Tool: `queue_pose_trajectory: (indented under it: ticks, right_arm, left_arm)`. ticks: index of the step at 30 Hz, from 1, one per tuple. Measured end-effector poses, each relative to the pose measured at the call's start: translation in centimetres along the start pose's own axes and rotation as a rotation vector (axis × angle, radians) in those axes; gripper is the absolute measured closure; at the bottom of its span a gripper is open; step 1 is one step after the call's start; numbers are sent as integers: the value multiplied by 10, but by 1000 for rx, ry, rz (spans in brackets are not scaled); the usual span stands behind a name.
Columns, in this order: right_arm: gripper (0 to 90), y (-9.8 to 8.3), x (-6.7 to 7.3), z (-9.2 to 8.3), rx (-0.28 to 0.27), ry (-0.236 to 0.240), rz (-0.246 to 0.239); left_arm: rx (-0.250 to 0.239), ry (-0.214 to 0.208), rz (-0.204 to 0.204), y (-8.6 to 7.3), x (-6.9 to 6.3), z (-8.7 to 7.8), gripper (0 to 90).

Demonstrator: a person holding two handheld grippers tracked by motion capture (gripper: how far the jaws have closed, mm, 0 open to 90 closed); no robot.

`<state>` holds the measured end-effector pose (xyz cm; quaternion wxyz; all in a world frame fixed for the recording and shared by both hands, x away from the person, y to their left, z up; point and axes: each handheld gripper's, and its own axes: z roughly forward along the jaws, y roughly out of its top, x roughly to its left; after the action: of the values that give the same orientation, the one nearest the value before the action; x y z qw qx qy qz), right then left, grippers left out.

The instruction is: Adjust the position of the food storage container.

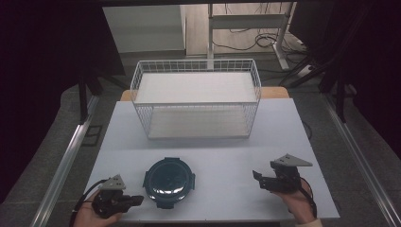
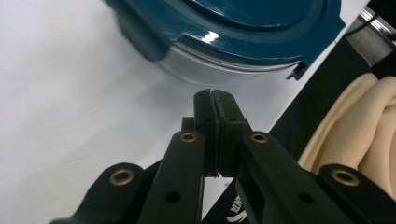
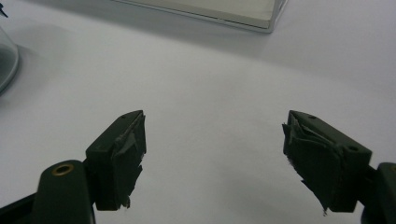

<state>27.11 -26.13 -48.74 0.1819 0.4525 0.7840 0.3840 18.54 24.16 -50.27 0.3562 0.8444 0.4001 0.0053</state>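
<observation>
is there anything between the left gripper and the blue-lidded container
Nothing visible. The left gripper, jaws shut and empty, sits just left of the container with bare white table between them. In the left gripper view the container lies just past the fingertips, apart from them.

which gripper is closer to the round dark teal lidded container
Left. The left gripper sits just beside the round dark teal lidded container; the right gripper is well off to its other side.
</observation>
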Motion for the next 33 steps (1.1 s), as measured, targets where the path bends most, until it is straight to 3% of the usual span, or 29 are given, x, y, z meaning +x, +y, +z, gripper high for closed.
queue_pose_trajectory:
  ticks: [5, 10, 12, 16, 25, 33]
  right_arm:
    - [208, 0, 1, 1, 4, 2, -1]
    - [208, 0, 1, 1, 4, 2, -3]
    - [208, 0, 2, 1, 5, 2, -5]
    - [205, 0, 1, 2, 7, -2, -3]
    - [205, 0, 2, 2, 9, -4, 0]
    - [205, 0, 2, 2, 9, -5, 1]
  left_arm:
    - [11, 1, 2, 3, -3, 8, 894]
    - [-12, -5, -12, 4, -2, 10, 896]
    - [-21, 0, -18, 5, -2, 11, 897]
    - [12, 16, -4, 9, -2, 17, 900]
    - [-8, 32, -20, 13, -1, 19, 900]
    - [-10, 14, -2, 23, -5, 27, 900]
